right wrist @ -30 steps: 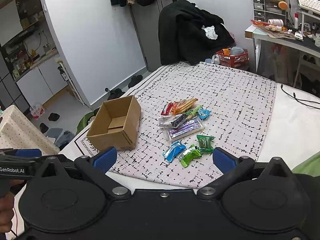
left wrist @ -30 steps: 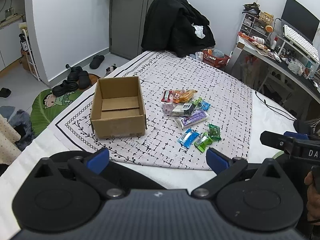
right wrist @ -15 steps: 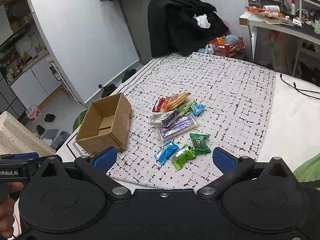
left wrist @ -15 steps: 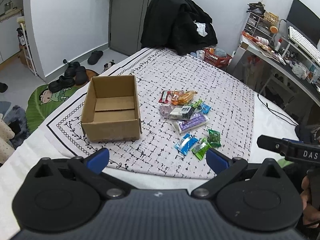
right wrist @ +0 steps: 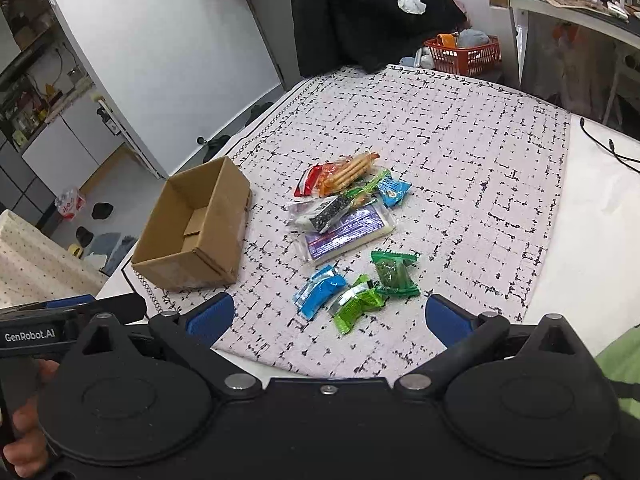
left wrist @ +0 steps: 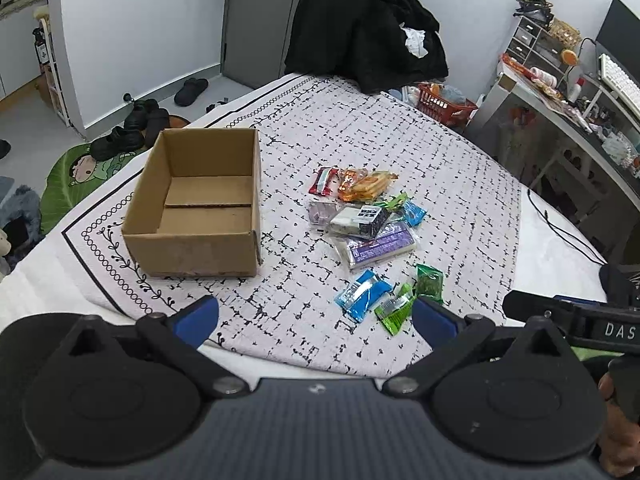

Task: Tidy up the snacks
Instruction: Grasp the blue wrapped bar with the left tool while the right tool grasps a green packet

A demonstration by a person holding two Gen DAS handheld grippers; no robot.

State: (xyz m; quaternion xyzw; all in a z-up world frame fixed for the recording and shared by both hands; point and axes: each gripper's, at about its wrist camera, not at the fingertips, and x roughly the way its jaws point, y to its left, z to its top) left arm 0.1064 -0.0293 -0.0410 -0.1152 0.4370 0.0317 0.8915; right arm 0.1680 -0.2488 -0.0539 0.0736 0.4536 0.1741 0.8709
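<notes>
hovering above the near edge of the patterned cloth (left wrist: pixel 420 152), my left tongs (left wrist: pixel 316 314) and right tongs (right wrist: pixel 330 314) both stand spread wide, holding nothing. the snacks (left wrist: pixel 366 220) lie in a loose pile on the cloth, right of the open cardboard box (left wrist: pixel 196 204), which sits apart from them. nearest me lie a blue packet (right wrist: pixel 320 290) and a light green packet (right wrist: pixel 356 306), just beside each other.

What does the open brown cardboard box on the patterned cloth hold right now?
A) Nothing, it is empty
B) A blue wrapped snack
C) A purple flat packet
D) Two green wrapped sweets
A: the open brown cardboard box shows only its bare floor, while the wrapped snacks all lie on the patterned cloth beside it.
</notes>
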